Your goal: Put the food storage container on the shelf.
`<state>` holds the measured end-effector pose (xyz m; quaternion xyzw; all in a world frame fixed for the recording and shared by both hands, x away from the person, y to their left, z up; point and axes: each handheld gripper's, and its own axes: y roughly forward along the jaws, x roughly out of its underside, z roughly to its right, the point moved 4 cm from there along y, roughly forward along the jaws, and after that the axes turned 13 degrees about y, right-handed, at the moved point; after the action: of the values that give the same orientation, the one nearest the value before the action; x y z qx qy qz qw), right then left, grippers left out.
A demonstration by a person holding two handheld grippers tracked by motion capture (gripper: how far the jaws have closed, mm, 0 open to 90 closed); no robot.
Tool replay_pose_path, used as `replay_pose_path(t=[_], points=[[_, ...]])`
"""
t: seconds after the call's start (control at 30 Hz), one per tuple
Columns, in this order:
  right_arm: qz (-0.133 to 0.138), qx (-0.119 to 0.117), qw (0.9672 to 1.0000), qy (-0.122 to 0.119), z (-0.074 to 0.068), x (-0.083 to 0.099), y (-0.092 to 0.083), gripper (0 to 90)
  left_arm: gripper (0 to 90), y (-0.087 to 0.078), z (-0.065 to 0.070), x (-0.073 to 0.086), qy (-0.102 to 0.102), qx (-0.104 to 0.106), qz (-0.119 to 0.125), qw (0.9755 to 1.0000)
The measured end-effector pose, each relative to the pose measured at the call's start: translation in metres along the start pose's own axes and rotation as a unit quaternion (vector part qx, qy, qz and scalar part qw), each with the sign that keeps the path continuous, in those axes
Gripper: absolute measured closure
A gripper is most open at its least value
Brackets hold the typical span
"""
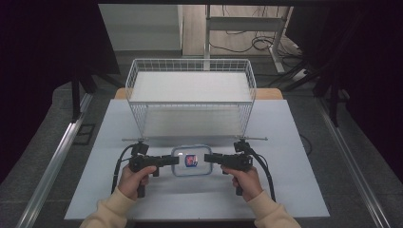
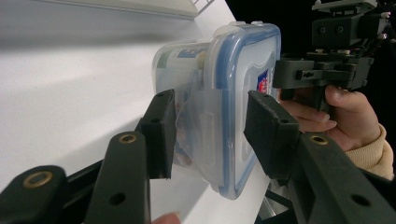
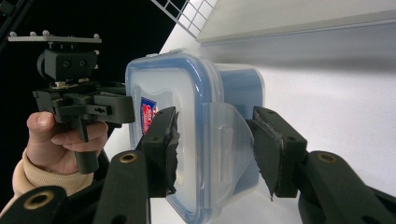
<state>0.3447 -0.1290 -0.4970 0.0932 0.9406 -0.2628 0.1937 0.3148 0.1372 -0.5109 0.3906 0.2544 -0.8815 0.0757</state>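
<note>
Between 2 tools (image 1: 176,160) (image 1: 207,158), lidded food box (image 1: 191,160)

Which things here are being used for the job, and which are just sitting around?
In use:
- clear lidded box, gripped from both sides
- left tongs, shut on it
- right tongs, shut on it

Just there:
- white wire basket
- table
- cables on the floor

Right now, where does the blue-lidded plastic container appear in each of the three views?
High view: the blue-lidded container lies low at centre on the table, between the two hand-held grippers, in front of the wire basket.
Left gripper view: it is at centre, upright on edge in this picture, between the black jaws.
Right gripper view: centre, between the jaws.
Shared landmark: the red-and-blue label on the lid.
</note>
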Motion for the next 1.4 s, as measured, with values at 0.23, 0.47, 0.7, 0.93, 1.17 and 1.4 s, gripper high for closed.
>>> replay_pose_path(t=[0.23, 0.47, 0.7, 0.93, 1.17, 1.4], points=[[0.007, 0.002, 0.9999, -0.011, -0.005, -0.003, -0.004, 51.7, 54.7, -0.002, 0.003, -0.007, 0.006, 0.003, 0.005, 1.0000], [0.017, 0.000, 0.9996, -0.025, -0.017, -0.014, -0.011, 51.7, 54.8, -0.006, 0.009, -0.023, 0.018, 0.003, 0.016, 0.9997], [0.024, 0.000, 0.9987, -0.044, -0.037, -0.035, -0.019, 51.7, 54.8, -0.015, 0.016, -0.051, 0.037, 0.002, 0.029, 0.9989], [0.041, -0.003, 0.9961, -0.077, -0.066, -0.061, -0.028, 51.7, 54.8, -0.030, 0.025, -0.085, 0.056, 0.002, 0.047, 0.9973], [0.049, -0.014, 0.9944, -0.092, -0.088, -0.087, -0.034, 51.7, 55.2, -0.042, 0.032, -0.118, 0.070, -0.001, 0.057, 0.9959], [0.062, -0.022, 0.9928, -0.101, -0.105, -0.115, -0.042, 51.9, 55.3, -0.047, 0.036, -0.149, 0.083, -0.002, 0.066, 0.9944]])
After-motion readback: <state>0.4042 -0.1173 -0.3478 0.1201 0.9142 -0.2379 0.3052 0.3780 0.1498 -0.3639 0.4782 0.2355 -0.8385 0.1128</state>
